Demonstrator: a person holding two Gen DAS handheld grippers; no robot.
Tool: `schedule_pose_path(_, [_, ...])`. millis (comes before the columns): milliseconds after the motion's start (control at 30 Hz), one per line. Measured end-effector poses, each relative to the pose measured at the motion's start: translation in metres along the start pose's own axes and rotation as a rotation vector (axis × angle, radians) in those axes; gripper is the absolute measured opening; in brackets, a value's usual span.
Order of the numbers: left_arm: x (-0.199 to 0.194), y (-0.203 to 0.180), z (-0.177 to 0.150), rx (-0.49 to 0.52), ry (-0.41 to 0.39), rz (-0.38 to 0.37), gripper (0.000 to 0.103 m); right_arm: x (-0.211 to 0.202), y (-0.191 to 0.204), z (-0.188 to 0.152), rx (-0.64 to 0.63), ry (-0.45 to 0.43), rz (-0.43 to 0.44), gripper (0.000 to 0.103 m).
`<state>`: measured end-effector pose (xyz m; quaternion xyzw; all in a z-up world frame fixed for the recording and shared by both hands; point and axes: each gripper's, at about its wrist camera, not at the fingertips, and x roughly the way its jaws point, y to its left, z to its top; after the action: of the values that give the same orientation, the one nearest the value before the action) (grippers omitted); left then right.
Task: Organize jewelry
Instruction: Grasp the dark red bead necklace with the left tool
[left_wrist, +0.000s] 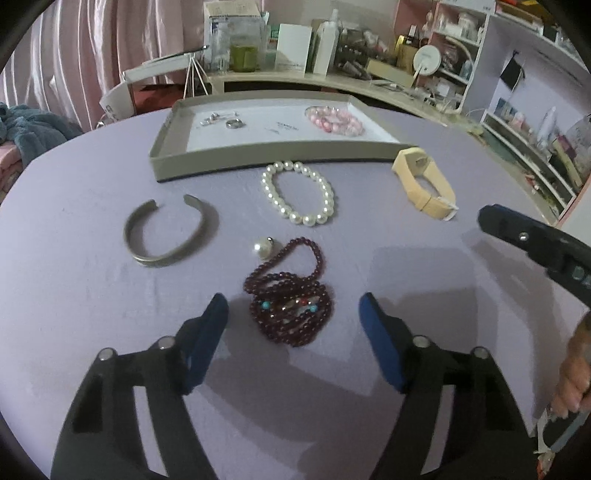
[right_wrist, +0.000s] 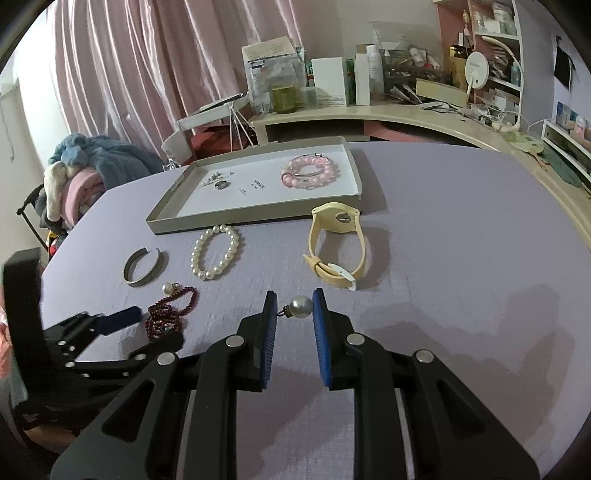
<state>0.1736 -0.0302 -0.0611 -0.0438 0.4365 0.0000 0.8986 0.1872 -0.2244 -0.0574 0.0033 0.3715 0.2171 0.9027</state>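
Note:
A grey tray (left_wrist: 258, 155) (right_wrist: 166, 218) at the back holds a pink bead bracelet (left_wrist: 334, 120) (right_wrist: 310, 171), a ring (left_wrist: 235, 124) (right_wrist: 221, 184) and small earrings. On the purple table lie a white pearl bracelet (left_wrist: 299, 192) (right_wrist: 214, 253), a metal cuff (left_wrist: 168, 230) (right_wrist: 144, 266), a cream watch (left_wrist: 424, 182) (right_wrist: 338, 243), a pearl earring (left_wrist: 263, 246) (right_wrist: 170, 288) and a dark red bead string (left_wrist: 291, 295) (right_wrist: 170, 312). My left gripper (left_wrist: 293, 314) is open around the red beads. My right gripper (right_wrist: 294, 308) is shut on a second pearl earring (right_wrist: 299, 306).
A cluttered desk (right_wrist: 388, 110) and shelves (left_wrist: 535, 147) stand behind the table. Pink curtains (right_wrist: 147, 74) hang at the left, with a pile of blankets (right_wrist: 85, 166) beside the table. The right gripper shows at the right edge of the left wrist view (left_wrist: 532, 243).

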Motion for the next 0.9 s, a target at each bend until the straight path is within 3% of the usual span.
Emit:
schedule_pose_path(33, [0.001,-0.002,0.000,0.007,0.004,0.004,0.070,-0.001,-0.001,-0.001,0.003,-0.001,0.003,0.020])
schedule_pose_path(133, [0.002,-0.004,0.003,0.013,-0.001,0.020,0.053,-0.002,-0.003,0.000,0.010,-0.004,0.009,0.020])
schedule_pose_path(267, [0.001,-0.003,0.006,0.009,-0.005,-0.012,0.013,-0.004,-0.002,-0.002,0.015,-0.009,0.018,0.021])
schedule_pose_path(300, [0.001,-0.002,0.005,0.006,-0.002,-0.027,0.010,-0.005,-0.002,-0.002,0.014,-0.010,0.020,0.021])
schedule_pose_path(533, [-0.017,0.000,-0.007,0.039,-0.015,-0.074,0.008,-0.016,0.003,0.002,0.010,-0.032,0.030,0.021])
schedule_pose_path(900, [-0.104,0.022,0.035,0.038,-0.211,-0.091,0.008,-0.045,0.011,0.025,-0.003,-0.128,0.040,0.020])
